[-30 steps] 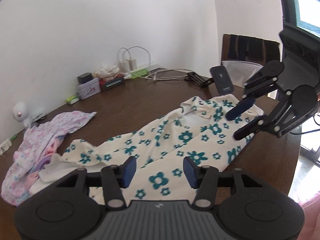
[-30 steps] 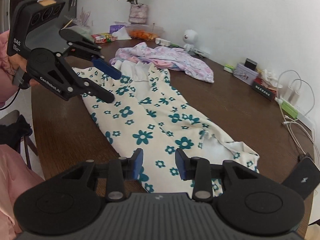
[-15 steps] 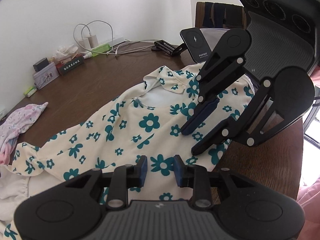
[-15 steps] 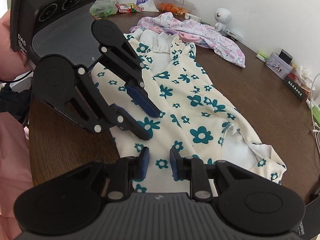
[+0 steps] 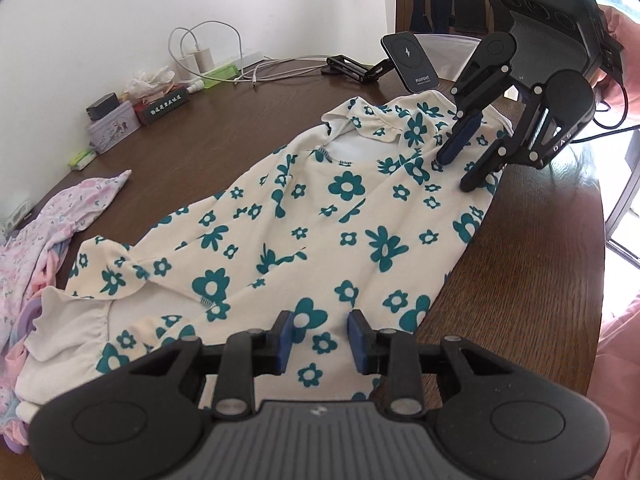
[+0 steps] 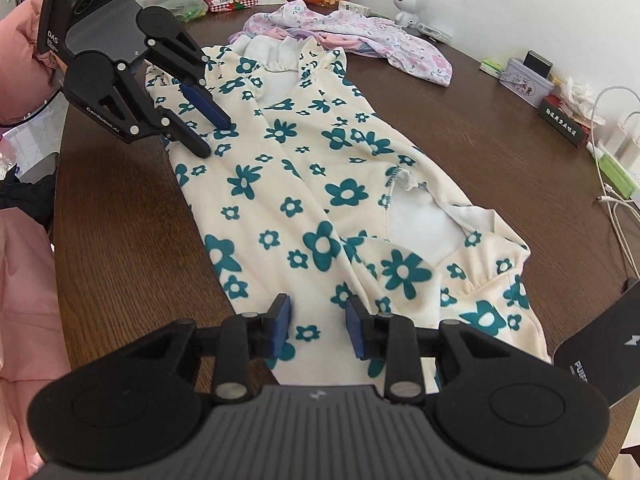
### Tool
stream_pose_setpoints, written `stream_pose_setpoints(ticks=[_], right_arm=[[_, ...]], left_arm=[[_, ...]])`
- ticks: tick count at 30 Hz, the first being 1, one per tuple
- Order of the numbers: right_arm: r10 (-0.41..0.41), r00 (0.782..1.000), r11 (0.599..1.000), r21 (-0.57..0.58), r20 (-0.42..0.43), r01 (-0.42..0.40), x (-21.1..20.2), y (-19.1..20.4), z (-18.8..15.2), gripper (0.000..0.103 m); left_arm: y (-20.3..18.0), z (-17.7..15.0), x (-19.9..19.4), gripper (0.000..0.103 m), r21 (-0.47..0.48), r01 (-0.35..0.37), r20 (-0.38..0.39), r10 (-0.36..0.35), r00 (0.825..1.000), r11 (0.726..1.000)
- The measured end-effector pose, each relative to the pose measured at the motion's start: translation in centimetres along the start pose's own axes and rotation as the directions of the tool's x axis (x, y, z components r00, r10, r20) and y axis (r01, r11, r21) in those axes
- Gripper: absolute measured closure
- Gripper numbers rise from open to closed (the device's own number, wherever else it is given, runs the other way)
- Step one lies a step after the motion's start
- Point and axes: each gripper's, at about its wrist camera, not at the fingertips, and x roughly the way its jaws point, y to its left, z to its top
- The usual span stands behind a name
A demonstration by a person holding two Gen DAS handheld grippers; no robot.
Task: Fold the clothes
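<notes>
Garments: two on your worktop [image 5: 248, 120] — a cream floral dress [image 5: 320, 224] with teal flowers, and a crumpled pink floral garment [image 6: 360, 36] past its far end.
Grippers: two, one at each end of the dress.
Left gripper [image 5: 322, 344]: your jaws stand partly apart over the near hem, pinching nothing.
Right gripper [image 6: 318, 330]: your jaws are opening, dress fabric below the gap, no pinch on it.
Dress: lies lengthwise along the worktop's edge, mostly flat, wrinkled, neckline showing white lining.

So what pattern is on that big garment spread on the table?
Teal flowers on cream: the garment, clearest from the left wrist.
</notes>
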Motion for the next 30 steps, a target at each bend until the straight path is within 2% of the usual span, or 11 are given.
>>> stream_pose_setpoints(ticks=[7, 10, 20, 30], right_arm=[[-0.004, 1.0, 1.0, 0.011, -0.019, 0.004, -0.7, -0.2, -1.1, 0.072], [-0.011, 1.0, 1.0, 0.015, -0.025, 0.012, -0.9, -0.3, -1.3, 0.072], [-0.053, 0.998, 0.997, 0.059, -0.042, 0.055, -2.2, -0.8, -2.8, 0.073], [-0.079, 0.996, 0.987, 0.137, -0.029, 0.082, -3.6, -2.1, -4.7, 0.075]], left_arm=[[2.6, -2.2, -1.6, 0.073, -0.044, -0.047, -0.042, 0.045, 0.998, 0.998], [3.5, -3.4, -2.3, 0.073, -0.04, -0.101, -0.071, 0.098, 0.993, 0.994], [5.7, -6.4, -4.5, 0.073, -0.102, -0.182, -0.109, 0.171, 0.979, 0.978], [6.7, -7.7, -6.2, 0.068, -0.141, -0.201, -0.11, 0.187, 0.976, 0.969]])
